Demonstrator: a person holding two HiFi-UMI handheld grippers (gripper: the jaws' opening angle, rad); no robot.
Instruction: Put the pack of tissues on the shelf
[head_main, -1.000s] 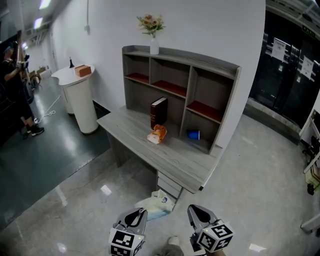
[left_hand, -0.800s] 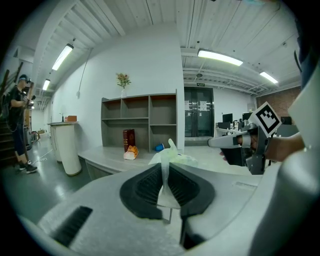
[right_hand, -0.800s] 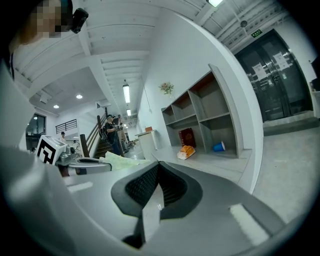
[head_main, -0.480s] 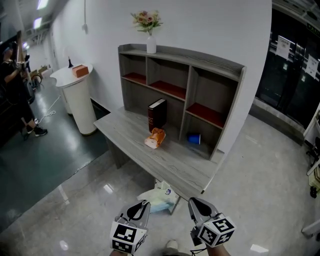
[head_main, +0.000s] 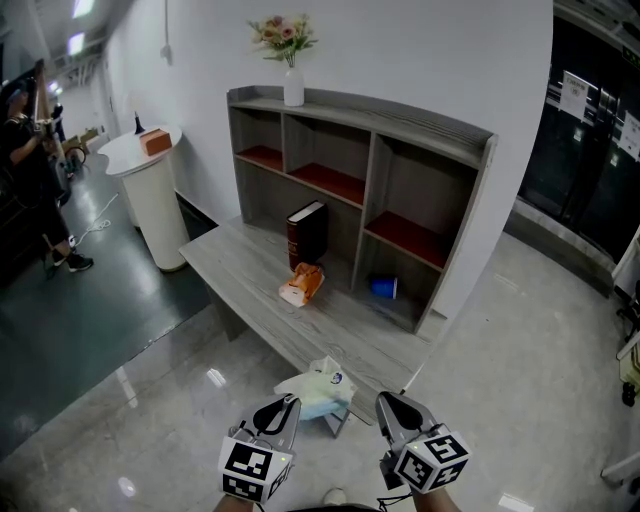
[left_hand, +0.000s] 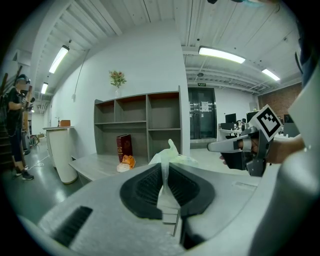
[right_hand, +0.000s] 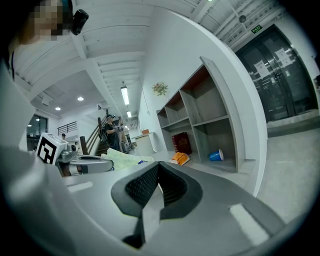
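The pack of tissues (head_main: 318, 388), pale green and white in a plastic wrap, hangs just before the desk's near corner. My left gripper (head_main: 288, 403) is shut on a thin flap of its wrap; in the left gripper view the pack (left_hand: 172, 155) rises straight above the closed jaws (left_hand: 165, 167). My right gripper (head_main: 386, 403) is beside it, shut with nothing in it (right_hand: 157, 167). The grey shelf unit (head_main: 370, 150) with red-lined compartments stands at the back of the grey desk (head_main: 240, 285), some way beyond both grippers.
On the desk stand a dark red book (head_main: 306, 232), an orange packet (head_main: 301, 285) and a tipped blue cup (head_main: 383, 288). A vase of flowers (head_main: 287, 60) tops the shelf. A white pedestal (head_main: 150, 200) and a person (head_main: 30, 160) are at the left.
Both grippers, with the pack in the left one, have come nearer to the desk. The pack now hangs at the desk's front corner rather than below it.
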